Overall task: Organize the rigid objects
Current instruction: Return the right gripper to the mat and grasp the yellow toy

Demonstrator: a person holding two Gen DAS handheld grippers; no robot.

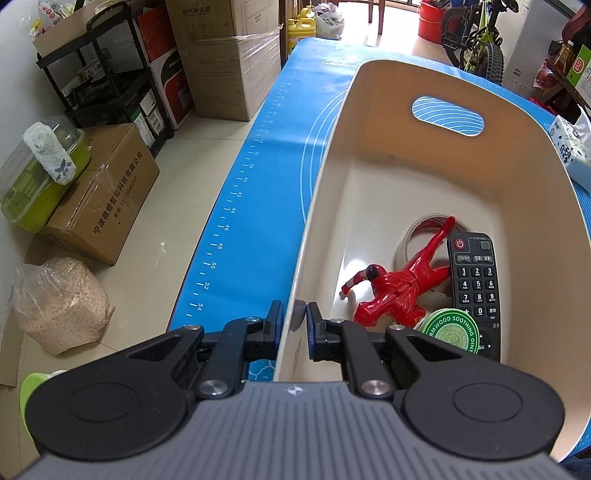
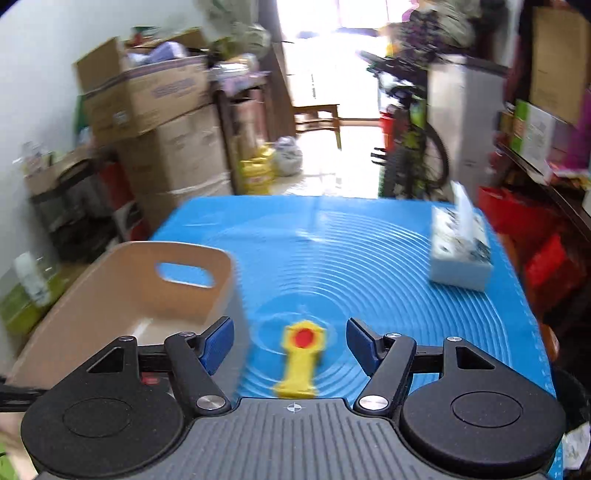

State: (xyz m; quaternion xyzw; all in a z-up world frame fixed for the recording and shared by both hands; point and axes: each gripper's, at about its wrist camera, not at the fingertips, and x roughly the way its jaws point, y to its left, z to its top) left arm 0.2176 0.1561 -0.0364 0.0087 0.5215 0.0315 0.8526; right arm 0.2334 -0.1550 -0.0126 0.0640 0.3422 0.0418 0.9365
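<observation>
The left gripper [image 1: 295, 314] is clamping the near wall of the beige bin [image 1: 369, 110], which is holding a red figure [image 1: 391, 291], a remote [image 1: 474, 280], a tape roll [image 1: 417, 236] and a green tin [image 1: 452, 328]. The right gripper [image 2: 290, 341] is hanging with jaws apart and nothing held, above a yellow toy [image 2: 301, 362] lying on the blue worktop [image 2: 369, 258] just beside the bin.

**A home storeroom doubles as a workspace**

Stacked cardboard boxes [image 1: 225, 62] line a white wall beside a black shelving unit [image 1: 107, 70] on a tiled floor. A child's bicycle [image 1: 476, 40] leans near a bright doorway, yellow jugs [image 1: 301, 27] stand by it, and a tissue box [image 2: 461, 251] sits on a table under a blue mat [image 2: 369, 258].
</observation>
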